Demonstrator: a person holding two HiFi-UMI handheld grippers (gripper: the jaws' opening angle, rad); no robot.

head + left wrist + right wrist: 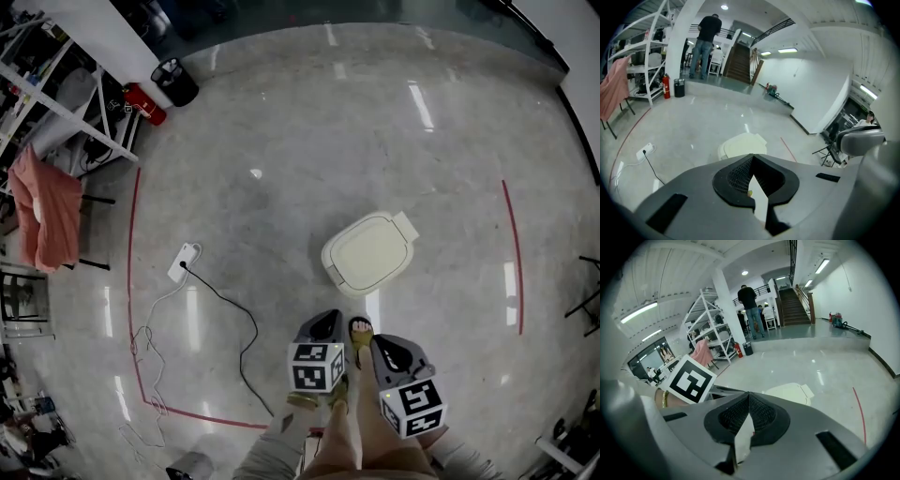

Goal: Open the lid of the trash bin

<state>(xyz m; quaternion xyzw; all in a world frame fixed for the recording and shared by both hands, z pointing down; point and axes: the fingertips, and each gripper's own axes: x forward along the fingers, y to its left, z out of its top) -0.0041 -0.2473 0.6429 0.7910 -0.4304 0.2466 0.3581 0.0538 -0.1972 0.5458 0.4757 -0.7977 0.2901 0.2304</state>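
Hovering near trash bin (372, 253): left gripper (325, 321), right gripper (382, 345), fingers (739, 177) together.

trash bin (372, 253): 1 | grippers (325, 322) (383, 345): 2 | power strip (185, 262): 1

We see a glossy, polished floor (281, 141); ahead of the matt grey plastic left hand-held gripper (752, 157), the trash bin (372, 253) looks smooth cream plastic.
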